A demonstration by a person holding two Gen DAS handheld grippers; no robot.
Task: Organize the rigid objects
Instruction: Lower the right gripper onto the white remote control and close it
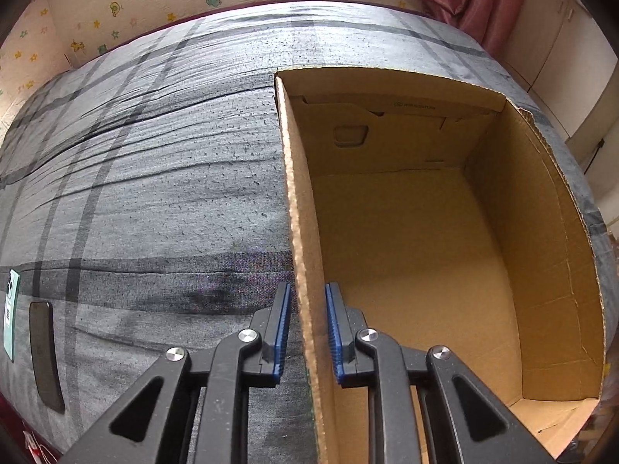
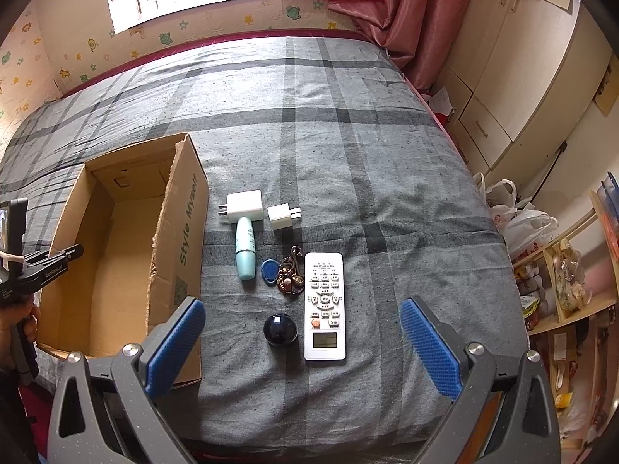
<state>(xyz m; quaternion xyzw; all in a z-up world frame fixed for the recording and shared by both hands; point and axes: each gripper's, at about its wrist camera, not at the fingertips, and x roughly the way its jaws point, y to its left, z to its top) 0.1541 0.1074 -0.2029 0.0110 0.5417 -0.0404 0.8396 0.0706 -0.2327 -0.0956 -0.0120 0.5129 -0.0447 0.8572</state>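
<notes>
An open, empty cardboard box (image 2: 127,255) stands on the grey plaid bed. My left gripper (image 1: 307,332) straddles the box's left wall (image 1: 305,270), fingers close on either side of it; it also shows in the right wrist view (image 2: 50,259). My right gripper (image 2: 301,348) is wide open above the bed, empty. Ahead of it lie a white remote (image 2: 324,305), a dark round ball (image 2: 281,329), a blue key fob with keys (image 2: 284,272), a light blue tube (image 2: 245,249) and two white chargers (image 2: 244,206), (image 2: 282,216).
A dark flat phone-like thing (image 1: 44,355) and a teal card (image 1: 11,319) lie on the bed left of the box. Red curtain (image 2: 387,11) hangs at the back right. Cupboards, bags and shelves (image 2: 561,278) stand right of the bed.
</notes>
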